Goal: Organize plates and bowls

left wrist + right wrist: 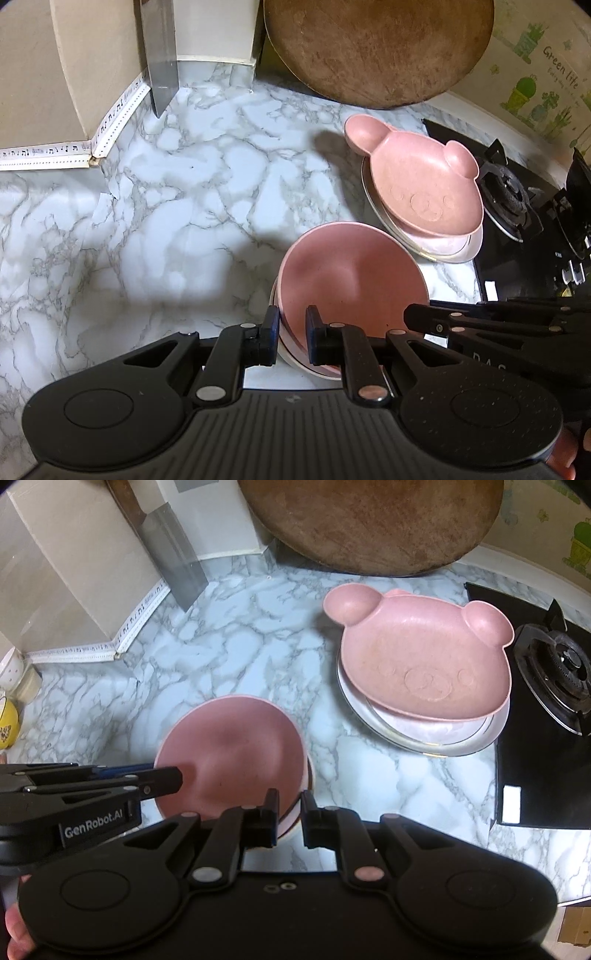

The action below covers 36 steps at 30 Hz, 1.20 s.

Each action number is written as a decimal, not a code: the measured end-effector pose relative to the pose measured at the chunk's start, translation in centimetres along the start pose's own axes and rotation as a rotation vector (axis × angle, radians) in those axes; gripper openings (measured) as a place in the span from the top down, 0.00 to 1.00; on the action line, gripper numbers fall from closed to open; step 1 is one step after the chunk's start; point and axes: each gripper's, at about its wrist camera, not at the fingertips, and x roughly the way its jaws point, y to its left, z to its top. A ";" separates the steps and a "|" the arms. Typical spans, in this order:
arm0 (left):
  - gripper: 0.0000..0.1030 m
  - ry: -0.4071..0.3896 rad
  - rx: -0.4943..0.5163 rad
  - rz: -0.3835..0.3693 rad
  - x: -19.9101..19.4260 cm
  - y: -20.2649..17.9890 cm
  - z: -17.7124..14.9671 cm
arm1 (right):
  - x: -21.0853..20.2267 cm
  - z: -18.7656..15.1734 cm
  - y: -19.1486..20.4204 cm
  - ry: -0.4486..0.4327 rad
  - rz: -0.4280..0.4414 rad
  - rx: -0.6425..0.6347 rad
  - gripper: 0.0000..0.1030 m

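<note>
Both claws, left and right, clamp the pink bowl's rim.

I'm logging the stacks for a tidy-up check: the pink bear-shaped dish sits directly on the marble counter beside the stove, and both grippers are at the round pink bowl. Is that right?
Not quite. The pink bear-shaped dish does not sit directly on the marble counter; it rests on a white plate, as the right wrist view shows. The rest holds: it is beside the stove, and the left gripper and right gripper are at the round pink bowl.
</note>
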 end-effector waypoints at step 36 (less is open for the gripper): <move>0.40 -0.151 0.124 -0.009 -3.1 -2.4 3.1 | -4.1 2.6 -2.0 -0.114 0.058 -0.018 0.42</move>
